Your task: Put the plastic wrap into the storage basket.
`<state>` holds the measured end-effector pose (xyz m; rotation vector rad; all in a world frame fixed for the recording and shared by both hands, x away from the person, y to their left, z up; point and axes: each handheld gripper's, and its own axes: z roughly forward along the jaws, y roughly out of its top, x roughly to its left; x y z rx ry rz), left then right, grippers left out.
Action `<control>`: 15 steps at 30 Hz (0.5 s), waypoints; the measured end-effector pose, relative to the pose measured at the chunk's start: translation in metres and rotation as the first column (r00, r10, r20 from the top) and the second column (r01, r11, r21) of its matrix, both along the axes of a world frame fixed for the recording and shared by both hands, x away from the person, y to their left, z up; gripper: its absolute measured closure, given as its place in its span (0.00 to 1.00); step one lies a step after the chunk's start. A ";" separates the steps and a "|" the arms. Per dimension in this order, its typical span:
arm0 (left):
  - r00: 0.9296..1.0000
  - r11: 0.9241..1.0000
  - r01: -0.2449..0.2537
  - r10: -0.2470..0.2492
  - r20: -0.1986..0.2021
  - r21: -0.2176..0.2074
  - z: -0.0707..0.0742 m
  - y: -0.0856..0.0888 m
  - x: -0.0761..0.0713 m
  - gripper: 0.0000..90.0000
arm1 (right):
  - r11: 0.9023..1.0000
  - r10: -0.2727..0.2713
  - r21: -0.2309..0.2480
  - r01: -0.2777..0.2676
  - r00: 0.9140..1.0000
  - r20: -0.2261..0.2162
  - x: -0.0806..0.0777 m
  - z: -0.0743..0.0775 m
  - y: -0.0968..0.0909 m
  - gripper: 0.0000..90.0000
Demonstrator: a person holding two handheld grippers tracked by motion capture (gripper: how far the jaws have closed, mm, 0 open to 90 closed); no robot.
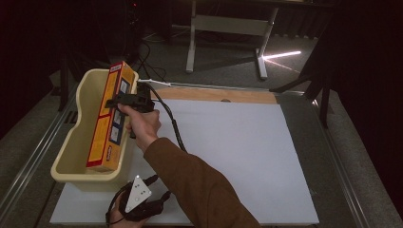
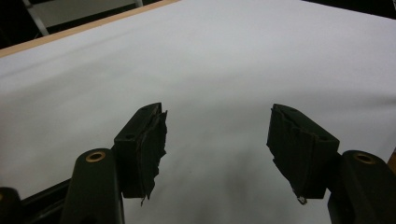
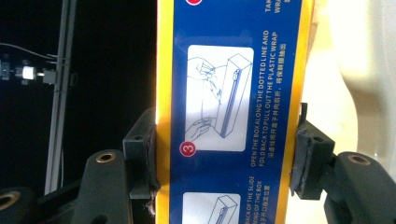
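Right gripper (image 1: 114,101) clamped across long yellow-and-blue plastic-wrap carton (image 1: 110,116), angled into cream plastic tub (image 1: 85,85) at ten o'clock; release pending, apparently.

A long yellow plastic-wrap box (image 1: 110,118) stands tilted over the cream tub (image 1: 71,156) at the table's left edge, its lower end down by the tub's near wall, clamped across its middle by the right gripper (image 1: 124,100), whose brown-sleeved arm reaches in from below. The left gripper (image 1: 138,199), with its grey three-cornered plate, rests low on the white table sheet (image 1: 237,156) just in front of the tub.
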<state>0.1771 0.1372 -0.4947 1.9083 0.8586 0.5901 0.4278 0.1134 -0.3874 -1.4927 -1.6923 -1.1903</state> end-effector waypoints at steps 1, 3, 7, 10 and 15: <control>1.000 1.000 -0.001 0.001 -0.001 -0.001 0.000 0.000 0.000 0.41 | 1.000 0.000 0.001 0.000 1.000 -0.001 0.000 0.000 0.000 0.43; 1.000 1.000 -0.001 0.001 -0.001 0.001 0.000 -0.001 0.000 0.41 | 1.000 -0.003 -0.004 0.003 1.000 -0.001 0.000 0.000 0.001 0.43; 1.000 1.000 0.000 0.000 -0.002 0.005 -0.001 -0.001 0.000 0.41 | 1.000 -0.009 -0.016 0.009 1.000 0.008 -0.002 -0.001 0.005 0.43; 1.000 1.000 -0.002 0.002 -0.002 0.002 -0.001 0.000 0.000 0.41 | 0.999 -0.015 -0.039 0.015 1.000 0.012 -0.003 -0.004 0.008 0.43; 1.000 1.000 -0.007 0.007 -0.005 -0.001 -0.001 0.001 0.000 0.41 | 0.997 -0.019 -0.073 0.018 1.000 -0.010 -0.005 -0.009 0.011 0.43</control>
